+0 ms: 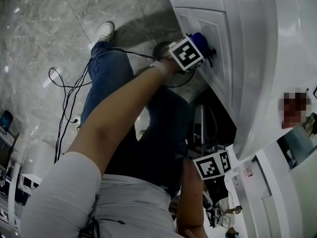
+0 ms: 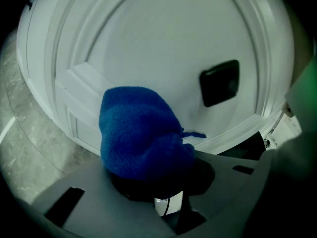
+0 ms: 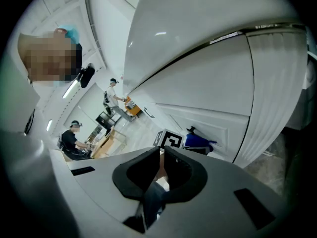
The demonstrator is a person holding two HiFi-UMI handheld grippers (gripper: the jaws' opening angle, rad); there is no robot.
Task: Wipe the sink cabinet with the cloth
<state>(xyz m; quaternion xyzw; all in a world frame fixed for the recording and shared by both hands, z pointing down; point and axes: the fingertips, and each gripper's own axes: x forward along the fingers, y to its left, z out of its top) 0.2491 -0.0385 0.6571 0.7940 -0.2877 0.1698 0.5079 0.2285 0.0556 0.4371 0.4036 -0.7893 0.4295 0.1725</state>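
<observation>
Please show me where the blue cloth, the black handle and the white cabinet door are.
blue cloth [image 2: 141, 133], left gripper view, middle of the bunched fabric.
black handle [image 2: 220, 82], left gripper view, its flat front.
white cabinet door [image 2: 158, 38], left gripper view, bare centre panel.

The cloth [image 2: 141, 138] was seen to be a blue knit, coarse and matt, with one loose thread. The sink cabinet [image 2: 163, 43] was finished in smooth white paint with a soft sheen, and its handle [image 2: 220, 82] in matt black. The floor [image 1: 44, 38] was laid in grey veined stone, polished to a gloss. The left gripper [image 2: 158, 182] and the right gripper [image 3: 161, 165] were shelled in matt grey plastic, with dull black jaws.
</observation>
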